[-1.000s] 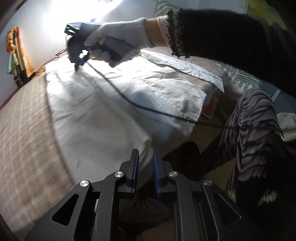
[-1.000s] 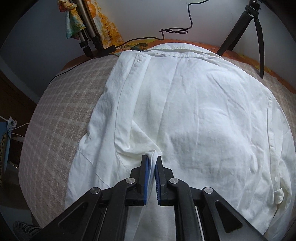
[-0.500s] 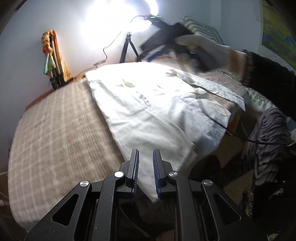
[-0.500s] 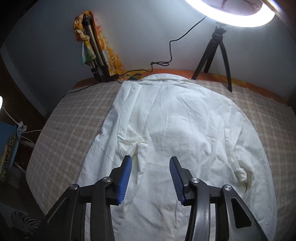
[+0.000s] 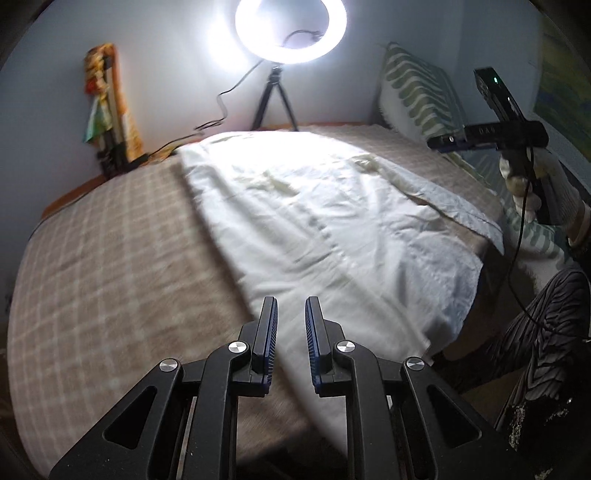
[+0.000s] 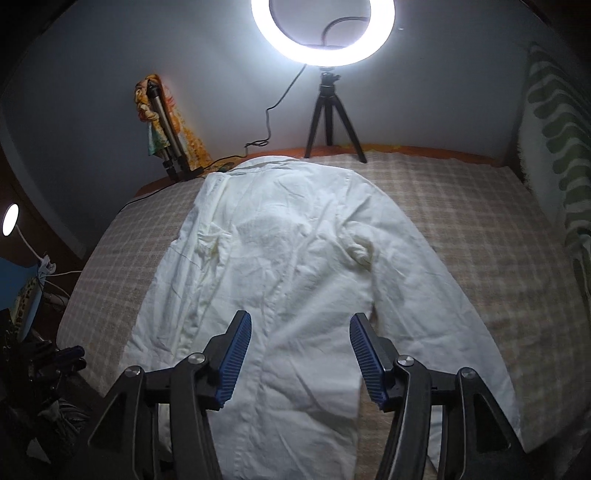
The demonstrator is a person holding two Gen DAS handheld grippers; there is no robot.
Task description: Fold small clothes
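A white long-sleeved shirt (image 6: 295, 266) lies spread flat on the checked beige bed cover (image 6: 480, 229), collar toward the far wall, hem toward me; it also shows in the left wrist view (image 5: 314, 221). My right gripper (image 6: 300, 325) is wide open and empty, raised above the shirt's lower part. It appears in the left wrist view (image 5: 443, 142) held up at the right. My left gripper (image 5: 290, 310) is slightly open and empty, above the shirt's left edge near the bed's front.
A ring light (image 6: 327, 26) on a small tripod (image 6: 332, 118) stands at the bed's far edge with a cable (image 6: 273, 110). A folded tripod with colourful cloth (image 6: 166, 125) leans at the back left. A green-patterned pillow (image 6: 554, 147) stands at the right.
My right gripper let go of the shirt fold, opened wide and pulled back and up. My left gripper swung left and up; its jaws kept their small gap.
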